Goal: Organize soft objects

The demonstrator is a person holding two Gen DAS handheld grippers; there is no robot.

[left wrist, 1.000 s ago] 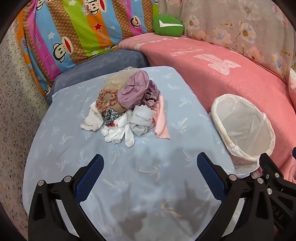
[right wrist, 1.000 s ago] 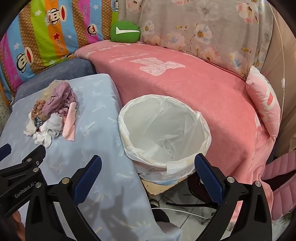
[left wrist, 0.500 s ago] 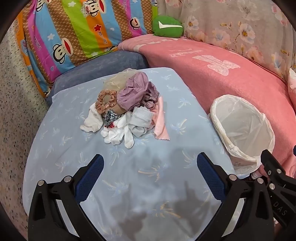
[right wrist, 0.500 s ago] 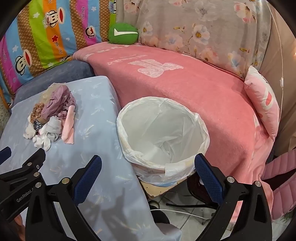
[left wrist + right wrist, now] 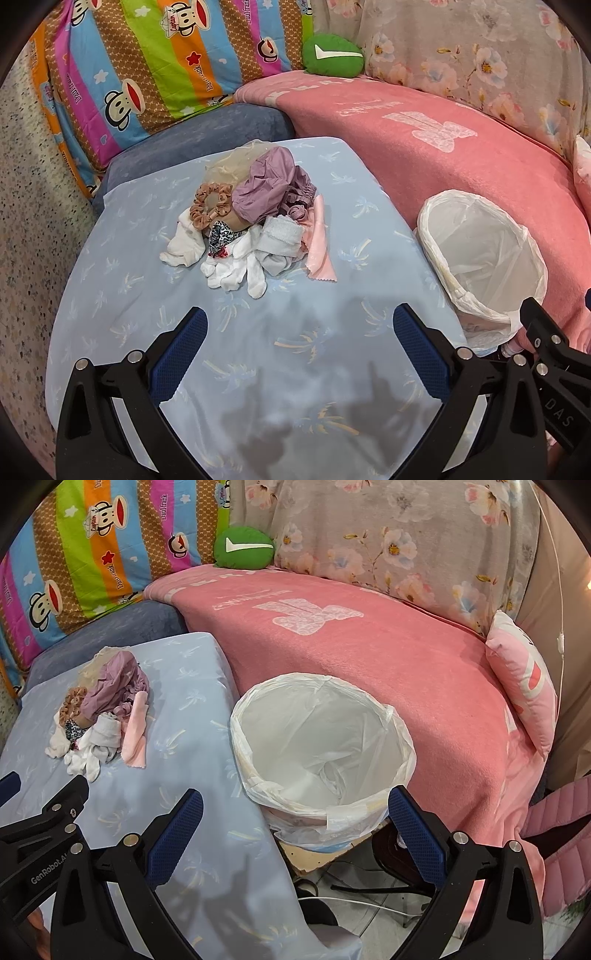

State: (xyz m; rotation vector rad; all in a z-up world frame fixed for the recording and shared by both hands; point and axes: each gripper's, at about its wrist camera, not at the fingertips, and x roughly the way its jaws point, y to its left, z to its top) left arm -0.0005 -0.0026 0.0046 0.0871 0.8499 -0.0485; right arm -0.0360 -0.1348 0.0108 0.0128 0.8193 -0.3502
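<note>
A heap of soft items [image 5: 251, 221] lies on the light-blue table [image 5: 147, 295]: a mauve garment [image 5: 266, 188], a brown scrunchie [image 5: 210, 205], white socks [image 5: 236, 273], a pink cloth [image 5: 319, 251]. A bin with a white liner [image 5: 480, 254] stands off the table's right edge. My left gripper [image 5: 299, 332] hangs open above the table's near part, short of the heap. In the right wrist view the heap [image 5: 103, 716] is at the left. My right gripper [image 5: 295, 816] is open over the near rim of the bin [image 5: 321, 746]. Both hold nothing.
A pink blanket [image 5: 369, 653] covers the couch behind the bin. A striped cartoon quilt [image 5: 147, 62], a green cushion [image 5: 332, 55] and a grey-blue cushion [image 5: 207, 136] lie beyond the table. A pink pillow [image 5: 524, 679] sits at the right. Cables and floor [image 5: 351, 897] show below the bin.
Both views have shifted slightly: the heap and bin sit a little lower and nearer in the frames. Both grippers stay open and nothing on the table has moved.
</note>
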